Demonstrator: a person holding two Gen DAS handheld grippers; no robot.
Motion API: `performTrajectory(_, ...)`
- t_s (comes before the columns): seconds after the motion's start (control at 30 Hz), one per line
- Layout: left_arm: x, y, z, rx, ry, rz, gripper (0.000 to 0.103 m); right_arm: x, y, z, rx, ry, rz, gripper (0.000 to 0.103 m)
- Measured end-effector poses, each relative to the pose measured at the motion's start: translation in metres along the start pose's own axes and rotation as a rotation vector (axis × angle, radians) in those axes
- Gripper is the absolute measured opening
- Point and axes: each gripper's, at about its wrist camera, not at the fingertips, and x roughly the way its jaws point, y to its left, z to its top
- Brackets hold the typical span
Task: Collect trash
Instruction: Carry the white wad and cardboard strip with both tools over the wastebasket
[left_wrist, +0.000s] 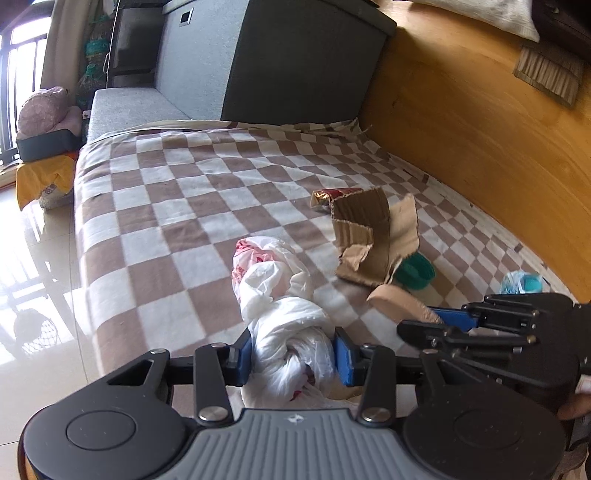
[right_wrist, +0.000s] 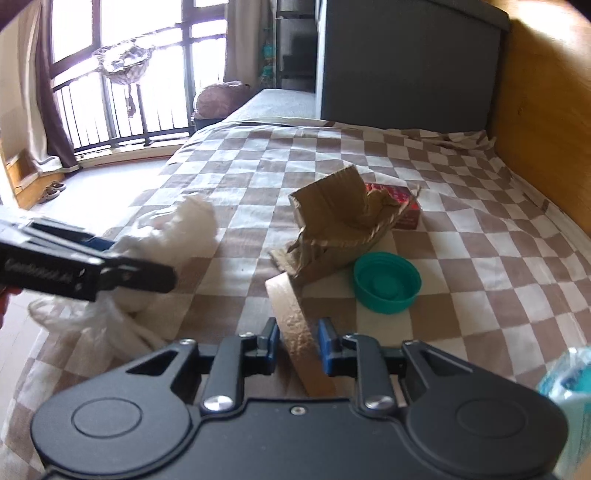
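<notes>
On the brown-and-white checked bed, my left gripper (left_wrist: 293, 354) is shut on a crumpled white plastic bag (left_wrist: 273, 288) with red print, both blue pads pressing its twisted middle. From the right wrist view, that left gripper (right_wrist: 140, 258) reaches into the white bag (right_wrist: 184, 225) at the left. My right gripper (right_wrist: 298, 345) is shut on a beige cardboard strip (right_wrist: 291, 306), and the right gripper (left_wrist: 421, 319) also shows beside the left one, holding the strip (left_wrist: 395, 299). Just beyond lie a torn cardboard piece (right_wrist: 332, 221), a teal lid (right_wrist: 386, 282) and a red packet (right_wrist: 400, 201).
A wooden panel (left_wrist: 480, 129) runs along the bed's right side and a grey upholstered block (left_wrist: 295, 55) stands at its far end. A pale blue wrapper (left_wrist: 524, 282) lies near the panel. Shiny floor (left_wrist: 37, 258) and a barred window (right_wrist: 110, 74) are to the left.
</notes>
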Motion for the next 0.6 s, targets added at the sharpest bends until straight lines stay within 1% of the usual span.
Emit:
performTrajectory(0.07, -0.008, 0.002, -0.004, 0.003, -0.002, 0.006, 0.043, -0.004, 0.003, -0.001, 0.041, 0.010, 0.005, 0.015)
performTrajectory(0.2, -0.025, 0.005, -0.009, 0.006, -0.012, 0.020, 0.043, -0.019, 0.017, -0.005, 0.093, 0.004, -0.045, 0.015)
performTrajectory(0.37, -0.048, 0.005, -0.013, 0.028, -0.031, 0.046, 0.043, -0.046, 0.033, -0.006, 0.167, -0.027, -0.062, 0.015)
performTrajectory(0.6, -0.080, 0.009, -0.018, 0.041, -0.062, 0.063, 0.043, -0.079, 0.058, -0.002, 0.212, -0.060, -0.080, 0.015)
